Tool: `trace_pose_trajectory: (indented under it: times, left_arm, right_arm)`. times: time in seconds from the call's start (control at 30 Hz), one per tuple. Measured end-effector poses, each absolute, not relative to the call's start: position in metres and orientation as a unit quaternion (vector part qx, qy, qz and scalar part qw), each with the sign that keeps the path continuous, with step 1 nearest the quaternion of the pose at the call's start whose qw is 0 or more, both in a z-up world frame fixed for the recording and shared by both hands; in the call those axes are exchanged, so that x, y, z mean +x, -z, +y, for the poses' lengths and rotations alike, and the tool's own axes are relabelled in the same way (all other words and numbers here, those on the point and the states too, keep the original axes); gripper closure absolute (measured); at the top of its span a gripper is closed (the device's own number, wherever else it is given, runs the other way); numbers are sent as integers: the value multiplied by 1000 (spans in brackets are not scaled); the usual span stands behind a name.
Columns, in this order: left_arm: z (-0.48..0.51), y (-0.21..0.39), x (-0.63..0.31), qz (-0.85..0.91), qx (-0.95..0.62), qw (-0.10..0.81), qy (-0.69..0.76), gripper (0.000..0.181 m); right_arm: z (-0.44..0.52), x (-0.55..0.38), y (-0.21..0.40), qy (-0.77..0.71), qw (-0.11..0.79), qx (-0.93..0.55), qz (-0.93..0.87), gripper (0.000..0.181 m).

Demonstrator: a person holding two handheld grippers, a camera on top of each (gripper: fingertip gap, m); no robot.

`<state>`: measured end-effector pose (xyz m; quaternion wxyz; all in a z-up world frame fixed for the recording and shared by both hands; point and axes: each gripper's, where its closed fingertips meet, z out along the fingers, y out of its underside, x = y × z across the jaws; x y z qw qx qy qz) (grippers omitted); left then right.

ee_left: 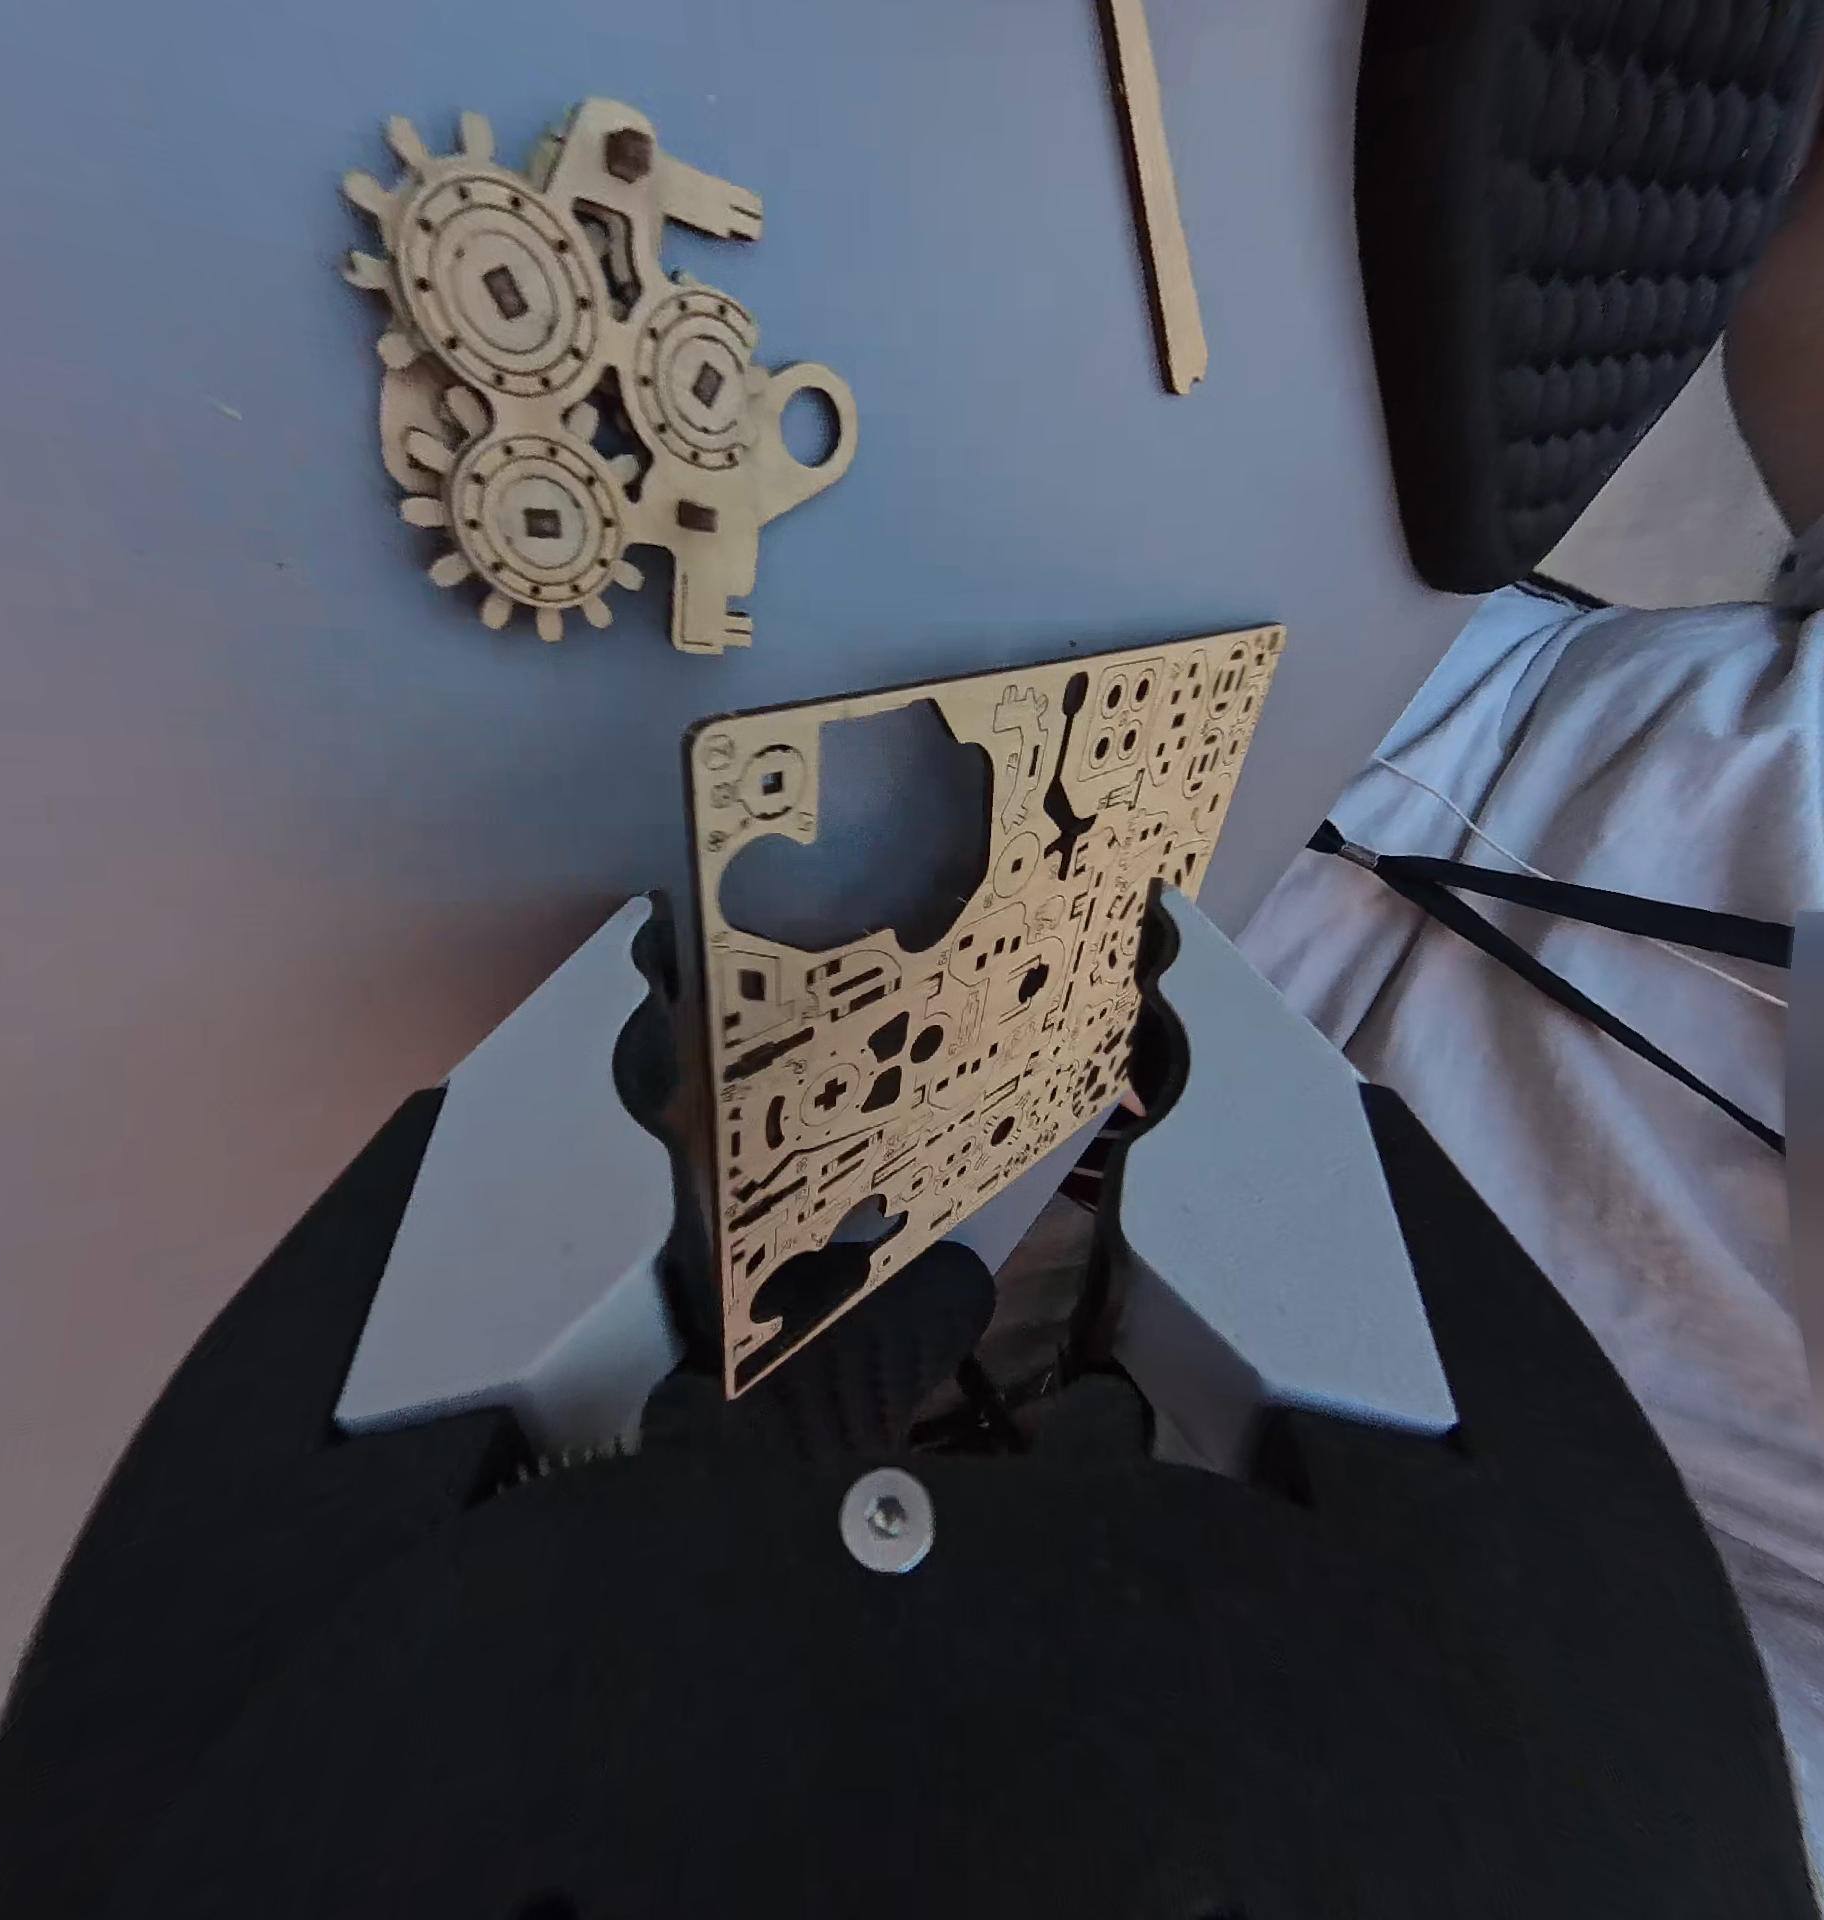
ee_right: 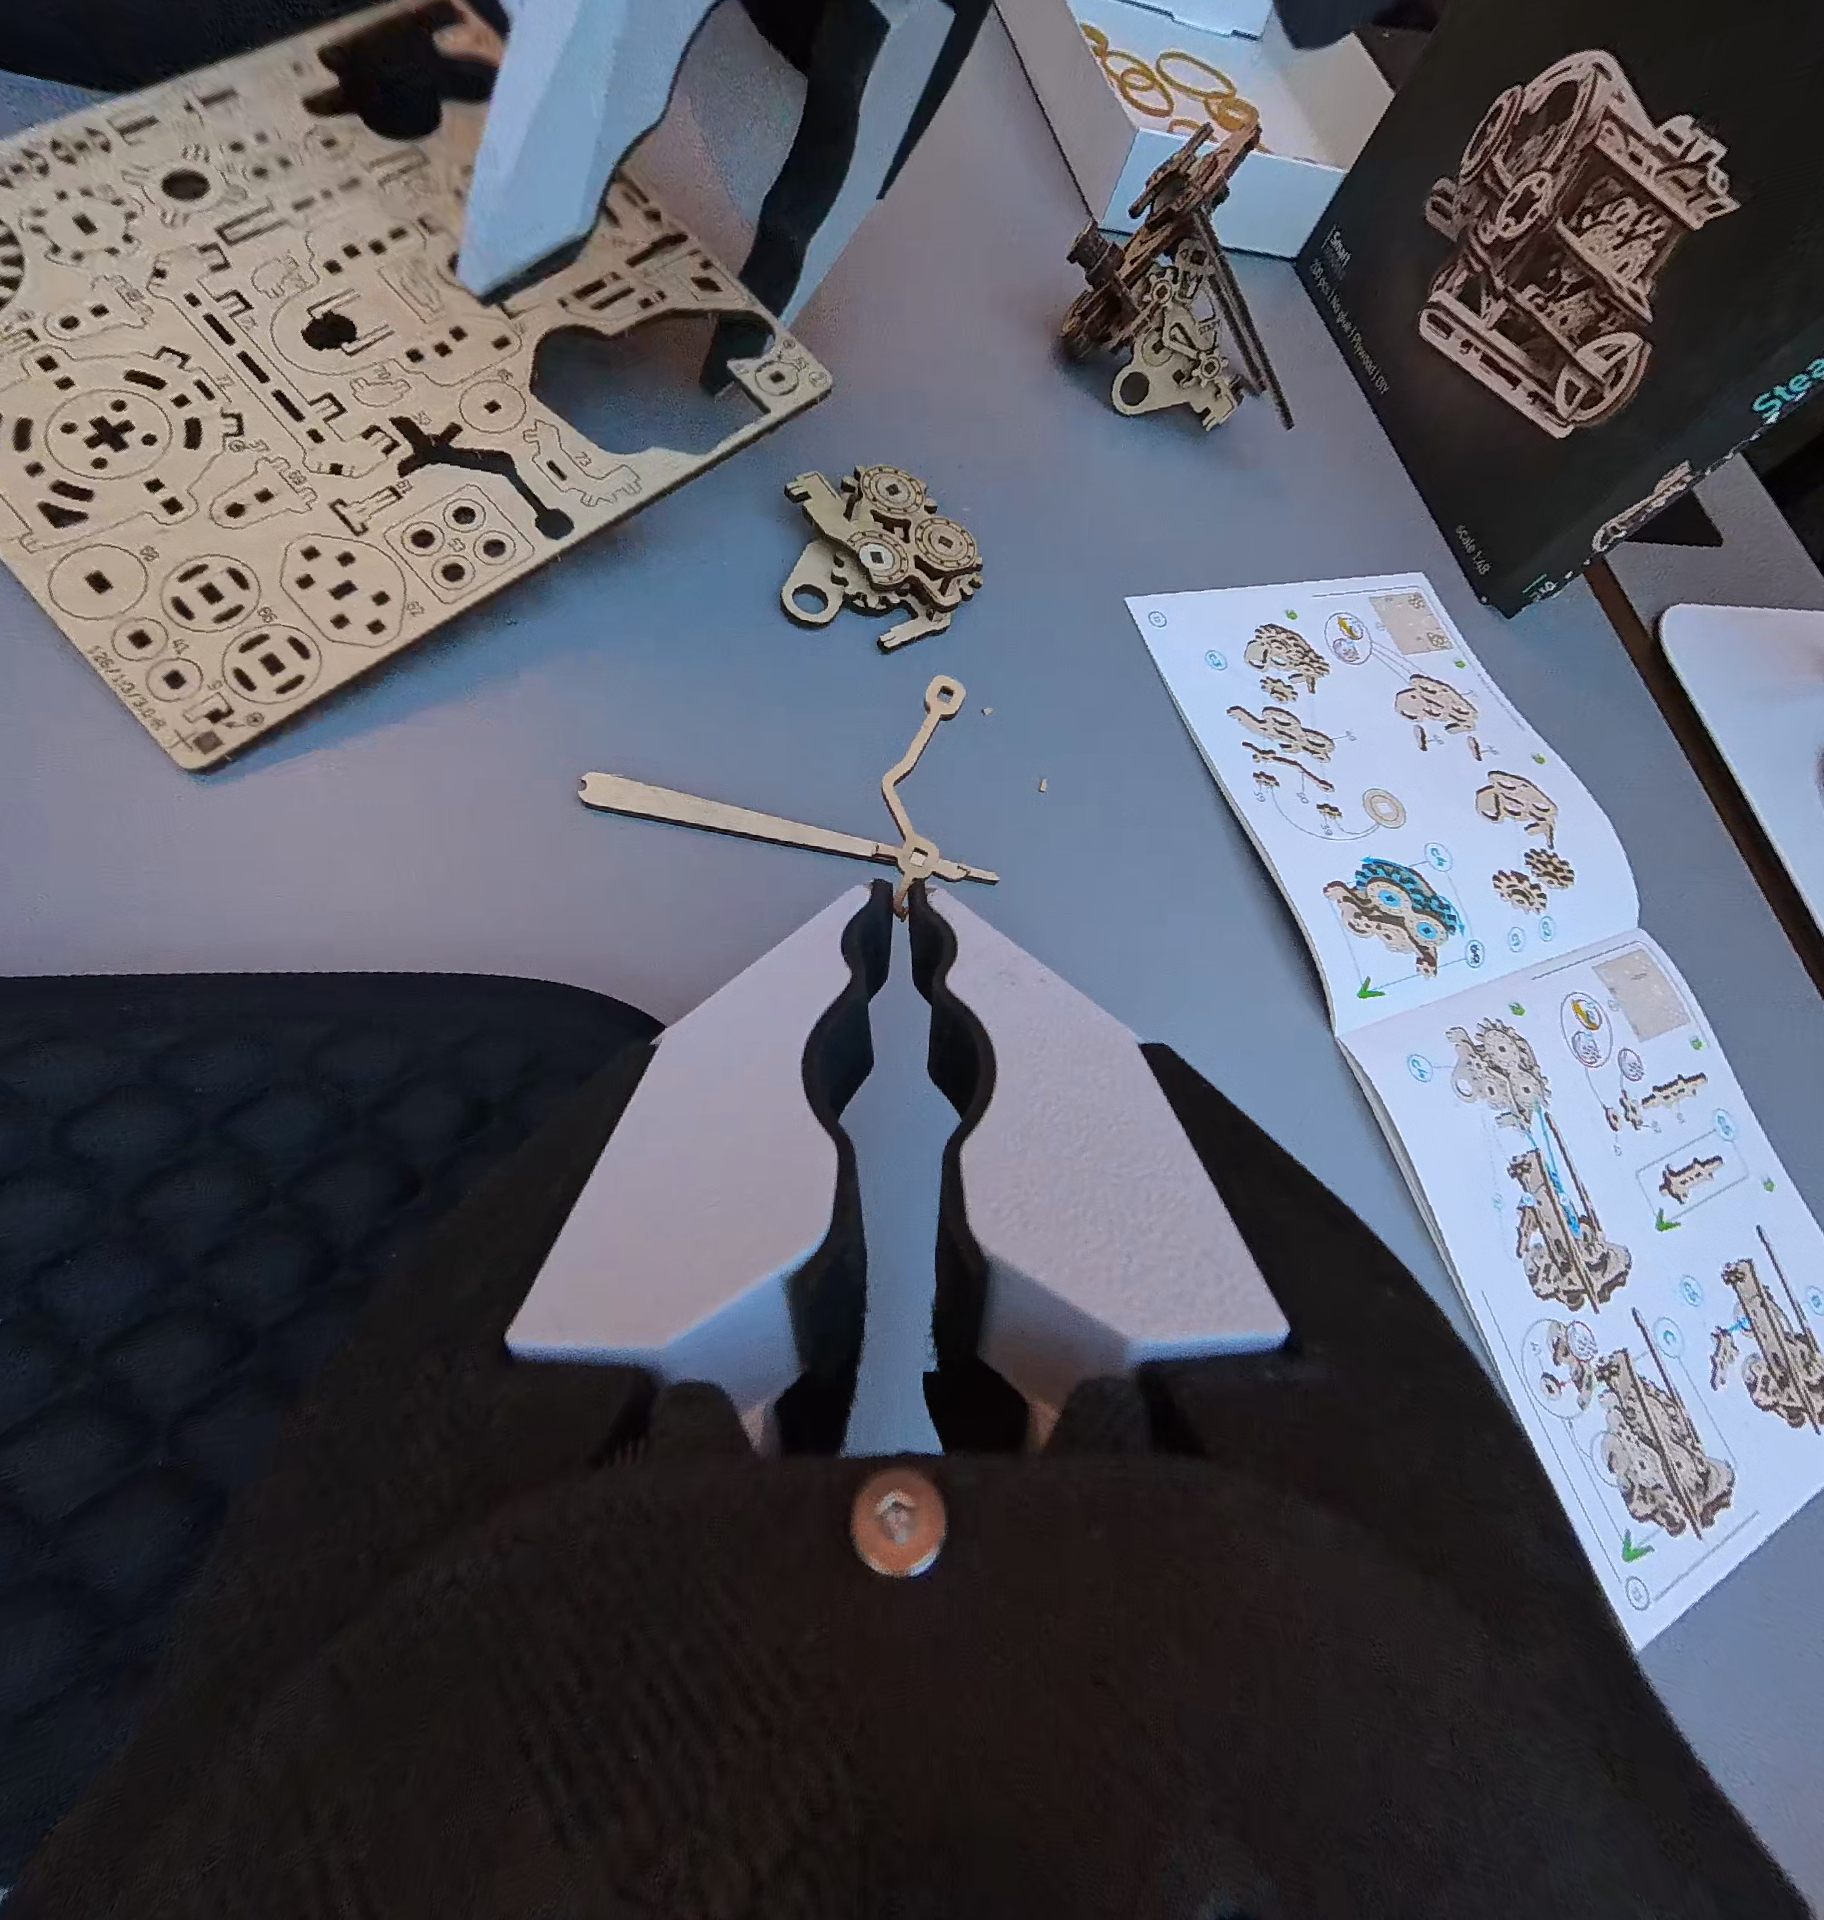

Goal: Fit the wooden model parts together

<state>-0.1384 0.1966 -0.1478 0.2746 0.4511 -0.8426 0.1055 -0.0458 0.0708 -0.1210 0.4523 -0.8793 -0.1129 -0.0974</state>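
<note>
Left gripper is clamped on the plywood sheet, which stands on edge between both fingers above the grey table. Instruction booklet lies open at the right of the table in the right wrist view. Gear assembly lies flat beyond the sheet. Right gripper pinches, at its closed tips, the bent lever, which sits on the long thin stick.
</note>
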Motion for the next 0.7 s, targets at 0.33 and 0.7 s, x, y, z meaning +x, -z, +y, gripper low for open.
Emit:
trace_pose_trajectory:
  times: [0.33,0.7]
  left_arm:
    - [243,148,-96,-896,413,90,-134,91]
    - [245,146,-145,-830,421,259,-258,116]
  right_arm:
    - [73,-49,123,121,443,-878,-136,180]
    - [78,-51,126,118,441,-879,-135,179]
